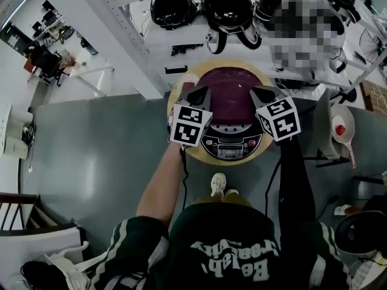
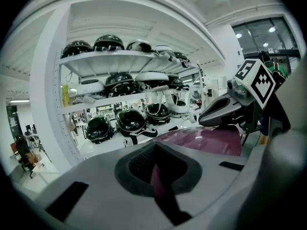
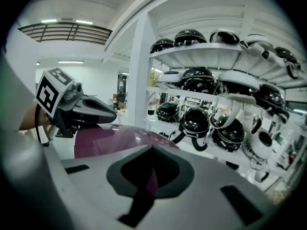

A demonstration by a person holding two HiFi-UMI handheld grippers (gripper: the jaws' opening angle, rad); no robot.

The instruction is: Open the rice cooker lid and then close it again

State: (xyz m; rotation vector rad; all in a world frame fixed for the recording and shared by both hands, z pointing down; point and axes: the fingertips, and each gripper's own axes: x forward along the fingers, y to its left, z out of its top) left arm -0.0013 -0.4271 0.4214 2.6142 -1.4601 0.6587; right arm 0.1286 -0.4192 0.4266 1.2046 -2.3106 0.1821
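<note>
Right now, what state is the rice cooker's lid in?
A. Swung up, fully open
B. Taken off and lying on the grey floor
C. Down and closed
C: the maroon lid sits down as a closed dome right behind the control panel, and no inner pot shows.

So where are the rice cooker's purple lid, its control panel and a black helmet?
Purple lid (image 1: 233,98), head view, domed top.
Control panel (image 1: 233,145), head view, its centre.
Black helmet (image 1: 171,8), head view, its shiny shell.
</note>
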